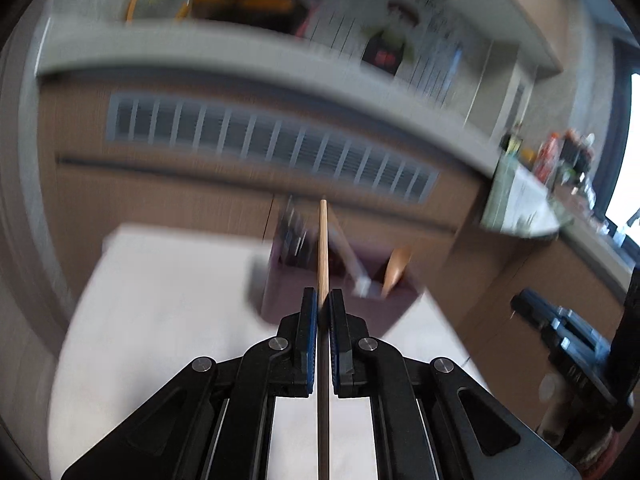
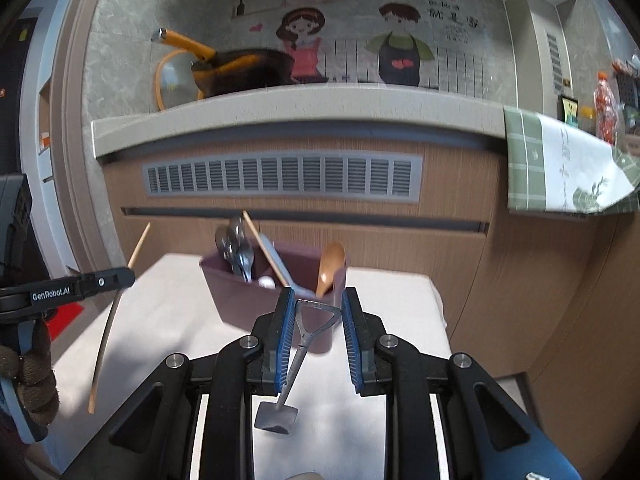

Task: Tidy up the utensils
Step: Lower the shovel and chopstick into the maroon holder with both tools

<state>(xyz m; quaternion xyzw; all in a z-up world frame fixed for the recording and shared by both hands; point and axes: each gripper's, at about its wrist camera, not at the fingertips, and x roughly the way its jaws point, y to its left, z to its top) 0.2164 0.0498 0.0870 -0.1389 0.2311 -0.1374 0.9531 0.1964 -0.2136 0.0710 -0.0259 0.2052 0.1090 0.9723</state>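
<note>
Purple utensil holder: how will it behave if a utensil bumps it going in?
The purple utensil holder looks like light plastic on a smooth white table, so it probably slides. Its utensils lean to one side, so it may tip. It seems rigid, unlikely to flex.

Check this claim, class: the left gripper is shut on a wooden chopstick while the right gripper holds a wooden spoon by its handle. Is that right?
Not quite. The right gripper holds a small metal shovel-shaped spoon, as the right wrist view shows; the wooden spoon stands in the purple holder. The left gripper is indeed shut on a wooden chopstick.
</note>
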